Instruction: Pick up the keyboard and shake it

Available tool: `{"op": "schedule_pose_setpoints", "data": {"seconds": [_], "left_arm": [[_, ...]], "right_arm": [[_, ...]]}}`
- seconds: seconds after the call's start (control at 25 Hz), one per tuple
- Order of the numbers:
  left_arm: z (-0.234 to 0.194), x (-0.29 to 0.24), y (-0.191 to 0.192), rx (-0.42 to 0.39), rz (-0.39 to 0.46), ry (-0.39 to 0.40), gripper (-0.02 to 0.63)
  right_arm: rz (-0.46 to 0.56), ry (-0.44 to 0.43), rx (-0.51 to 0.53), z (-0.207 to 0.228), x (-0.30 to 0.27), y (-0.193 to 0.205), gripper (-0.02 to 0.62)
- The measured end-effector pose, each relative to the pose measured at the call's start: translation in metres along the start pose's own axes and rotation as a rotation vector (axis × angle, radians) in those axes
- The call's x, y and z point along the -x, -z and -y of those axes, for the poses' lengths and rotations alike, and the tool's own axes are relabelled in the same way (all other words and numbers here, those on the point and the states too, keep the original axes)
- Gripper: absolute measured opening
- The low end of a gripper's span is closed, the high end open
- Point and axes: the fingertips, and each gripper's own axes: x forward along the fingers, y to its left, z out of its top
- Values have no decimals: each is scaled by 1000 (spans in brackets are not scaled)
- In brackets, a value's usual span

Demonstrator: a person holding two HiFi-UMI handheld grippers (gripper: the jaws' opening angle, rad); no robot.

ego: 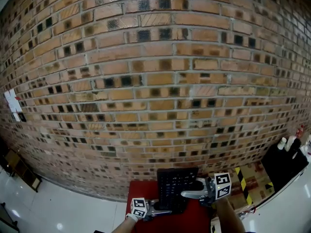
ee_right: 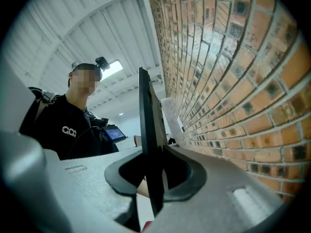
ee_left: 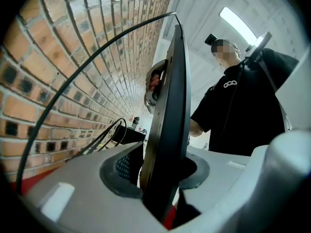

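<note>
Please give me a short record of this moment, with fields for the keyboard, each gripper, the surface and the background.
object: black keyboard, keys toward the head camera, seemingly lifted
left: left gripper clamps its lower left edge
right: right gripper clamps its right edge
below: red table
behind: brick wall
cable: black cable arcs beside the keyboard

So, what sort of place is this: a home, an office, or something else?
Probably a large indoor hall or workshop, not a home. It has a long bare brick wall, a glossy white floor, and a high ribbed white ceiling with a strip light.
</note>
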Motion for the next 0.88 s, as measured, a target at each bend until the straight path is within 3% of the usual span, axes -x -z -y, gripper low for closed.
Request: {"op": "schedule_pose_setpoints", "data": {"seconds": [0.24,0.4,0.88], "left_arm": [[-7,4,-15,-62,-18,13,170],[-18,8,-20,-92,-37,-21,188],[-29,9,-27,-146,-56,-47,202]], "right_arm": [[-35,-17,113,-13,-10,-12,64],[-43,-41,174,-20,-13,-11,64],[-58,-57,269,-30,-13,-12,64]]}}
